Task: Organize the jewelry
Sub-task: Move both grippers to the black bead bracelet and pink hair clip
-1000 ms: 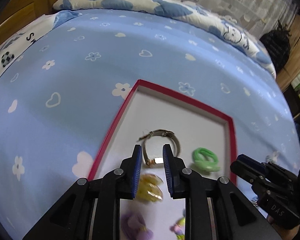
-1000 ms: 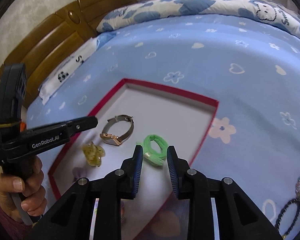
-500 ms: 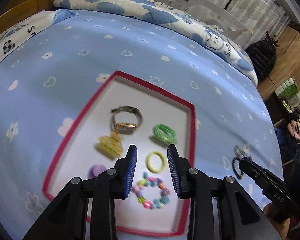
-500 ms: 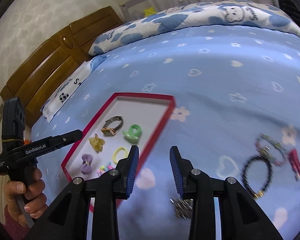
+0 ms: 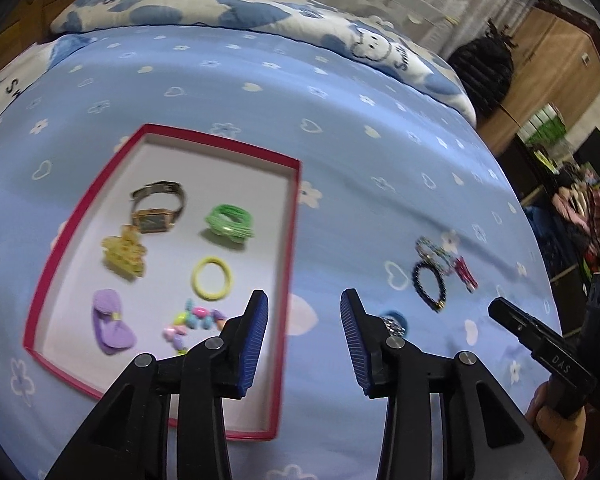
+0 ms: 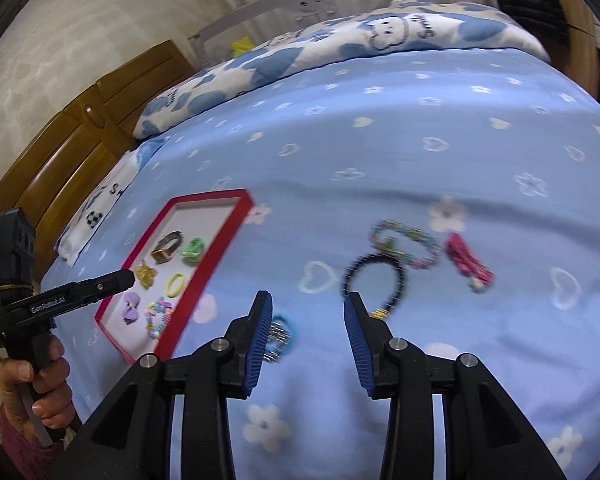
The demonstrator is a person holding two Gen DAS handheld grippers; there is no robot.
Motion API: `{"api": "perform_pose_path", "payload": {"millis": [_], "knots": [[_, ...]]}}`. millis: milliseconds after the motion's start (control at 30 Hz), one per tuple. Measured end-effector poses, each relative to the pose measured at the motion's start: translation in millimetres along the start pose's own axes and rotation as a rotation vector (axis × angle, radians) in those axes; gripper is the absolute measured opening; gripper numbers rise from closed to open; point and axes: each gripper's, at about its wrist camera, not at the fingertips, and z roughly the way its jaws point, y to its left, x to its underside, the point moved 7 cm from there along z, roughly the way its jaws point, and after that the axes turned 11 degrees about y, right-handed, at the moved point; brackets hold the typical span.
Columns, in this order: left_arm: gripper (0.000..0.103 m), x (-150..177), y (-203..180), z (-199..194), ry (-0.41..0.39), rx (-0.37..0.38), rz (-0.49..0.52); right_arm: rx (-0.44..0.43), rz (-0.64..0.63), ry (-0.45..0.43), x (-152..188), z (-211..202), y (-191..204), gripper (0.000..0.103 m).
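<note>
A second ago both cameras sat close over the red-rimmed tray (image 5: 288, 240), with the watch and green band filling the view. Now both look from farther back and to the right, so the whole tray shows, and loose pieces on the bedsheet (image 5: 340, 92) have come into sight. The jaws were narrow then. Now the left gripper (image 5: 304, 336) is opening, with only sheet and the tray's edge between its ribbed blue pads. The right gripper (image 6: 306, 334) is opening too, with nothing between its pads.

The tray is a shallow rectangle with a white floor. Inside lie a gold-faced watch (image 5: 156, 208) on a metal mesh strap, a coiled green hair tie (image 5: 228, 224), a translucent yellow claw clip (image 5: 124, 256), a smooth yellow ring-shaped band (image 5: 212, 278), a flat purple bow clip (image 5: 112, 324), and a bracelet of pastel beads (image 5: 192, 322).

Well to the right of the tray, on the sheet, lie a dark beaded bracelet (image 6: 376, 280) with a small gold clasp, a multicoloured bead bracelet (image 6: 404, 246) overlapping it, and a pink hair clip (image 6: 468, 262) just beside those. A blue scrunchie (image 6: 282, 334) with something silvery on it lies near the right gripper's left finger.

The sheet is soft blue cloth printed with white hearts and flowers.
</note>
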Motion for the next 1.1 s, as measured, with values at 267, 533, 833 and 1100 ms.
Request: {"api": "perform_pose_path", "payload": {"millis": [267,533,833,1100], "knots": [[0.040,-6.0,-35.7,16.5,0.031,-0.007,0.069,0.035,0.070,-0.018,9.8,-15.0,-44.3,0.039],[0.040,-13.3,-65.6,42.7,0.073,-0.018,0.131,0.072,0.084,-0.025,7.2,-18.9,-72.9,0.039],[0.040,-27.7,-95.3,77.2,0.123,-0.024,0.199,0.113,0.071,-0.006,-2.5,-10.8,-98.8,0.039],[0.040,-37.8,-119.3,125.5,0.191,-0.021,0.248,0.125,0.042,0.024,-15.2,6.4,-113.1,0.039]]}}
